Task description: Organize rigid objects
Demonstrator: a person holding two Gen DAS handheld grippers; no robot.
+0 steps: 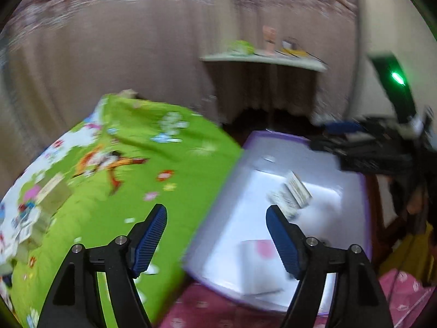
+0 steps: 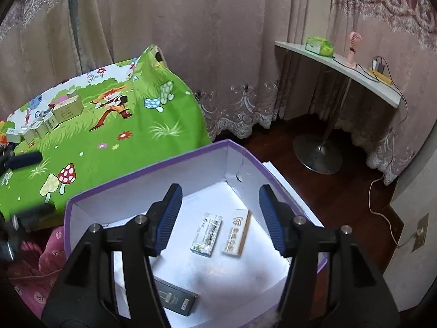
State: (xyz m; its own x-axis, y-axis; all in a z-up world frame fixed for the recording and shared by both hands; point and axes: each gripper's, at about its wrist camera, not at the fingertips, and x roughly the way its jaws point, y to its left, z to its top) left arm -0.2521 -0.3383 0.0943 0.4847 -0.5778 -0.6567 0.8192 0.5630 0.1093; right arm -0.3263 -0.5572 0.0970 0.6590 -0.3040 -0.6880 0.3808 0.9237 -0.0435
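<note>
I am holding both tongs spread and empty: right gripper (image 2: 220, 218) over the purple box (image 2: 153, 168), where three small boxes (image 2: 206, 233) are lying. Perhaps four more cartons (image 2: 65, 109) are waiting upper left on the green cloth (image 2: 109, 147); left gripper (image 1: 215, 235) is pointing between.

The view is motion-blurred. The left hand-held gripper (image 1: 216, 231) hangs with its blue-padded jaws apart and nothing between them, over the seam where a green cartoon-print cover (image 1: 131, 164) meets a purple-rimmed white box (image 1: 364, 191). Inside the box lie a small printed carton (image 1: 291, 194) and a white packet with a pink patch (image 1: 259, 262). Far back, a pale shelf (image 1: 295, 62) carries small items before beige curtains (image 1: 123, 54).
</note>
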